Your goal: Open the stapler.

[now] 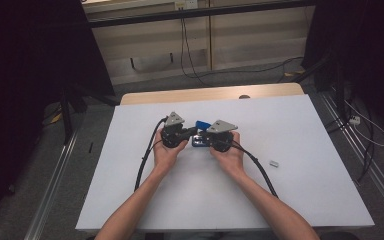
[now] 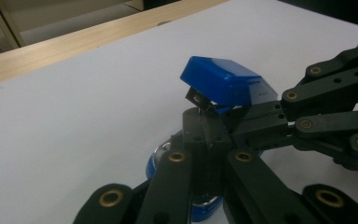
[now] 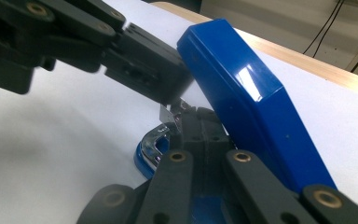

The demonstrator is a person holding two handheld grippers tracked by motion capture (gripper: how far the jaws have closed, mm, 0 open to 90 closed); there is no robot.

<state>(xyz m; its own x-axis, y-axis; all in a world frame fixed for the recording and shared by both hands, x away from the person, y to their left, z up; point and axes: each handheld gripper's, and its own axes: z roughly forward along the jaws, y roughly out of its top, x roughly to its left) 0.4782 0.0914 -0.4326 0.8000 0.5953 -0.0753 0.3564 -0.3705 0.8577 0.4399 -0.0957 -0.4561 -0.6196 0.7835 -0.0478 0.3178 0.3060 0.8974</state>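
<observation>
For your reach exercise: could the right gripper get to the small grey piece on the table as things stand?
Probably yes: the small grey piece lies alone on bare table to the right gripper's side, but that gripper is busy at the blue stapler.

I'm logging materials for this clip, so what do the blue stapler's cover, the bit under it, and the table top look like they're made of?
Blue stapler cover: likely moulded plastic, glossy, with sharp highlights on smooth rounded edges.
Metal tab under the cover: looks like thin bright steel, with a mirror-like sheen.
Table top: white, matt, even surface, perhaps laminate or a sheet; its far edge looks like pale wood.
</observation>
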